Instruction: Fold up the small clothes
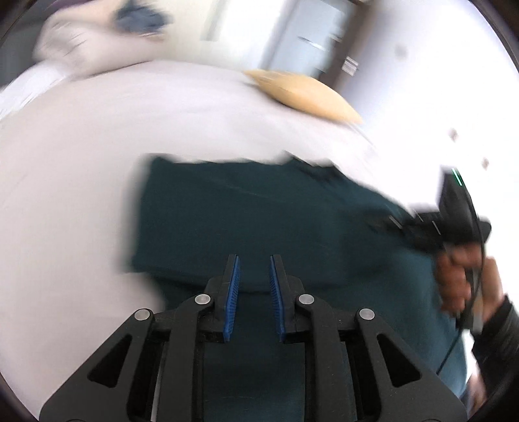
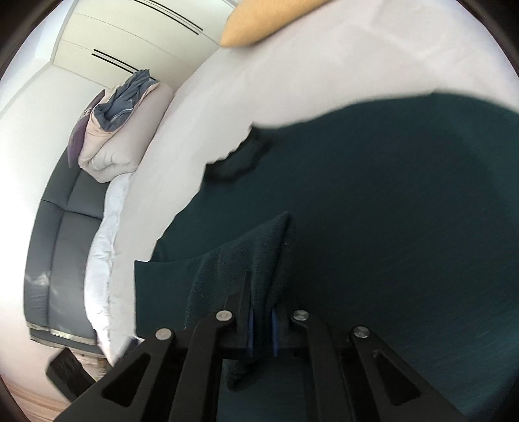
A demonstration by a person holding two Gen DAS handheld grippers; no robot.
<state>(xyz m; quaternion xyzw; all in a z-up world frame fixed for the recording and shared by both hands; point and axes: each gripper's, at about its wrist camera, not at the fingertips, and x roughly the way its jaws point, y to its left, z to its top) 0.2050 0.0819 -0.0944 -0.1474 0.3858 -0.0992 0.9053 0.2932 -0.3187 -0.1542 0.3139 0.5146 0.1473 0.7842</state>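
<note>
A dark teal knit garment (image 1: 246,214) lies spread on a white bed sheet (image 1: 97,136). My left gripper (image 1: 254,269) hovers over its near edge, jaws open, with nothing between the blue pads. The view is motion-blurred. My right gripper (image 2: 261,308) is shut on a bunched fold of the same teal garment (image 2: 389,201), lifted above the rest of the cloth. The right gripper and the hand holding it also show at the right of the left wrist view (image 1: 454,227). A dark ribbed neckline (image 2: 240,159) lies at the garment's far edge.
A yellow-tan pillow (image 1: 305,91) lies at the far side of the bed and shows in the right wrist view (image 2: 259,22). A pile of beige and blue-grey bedding (image 2: 120,126) sits on a grey sofa (image 2: 61,233). White wardrobe doors (image 2: 136,35) stand behind.
</note>
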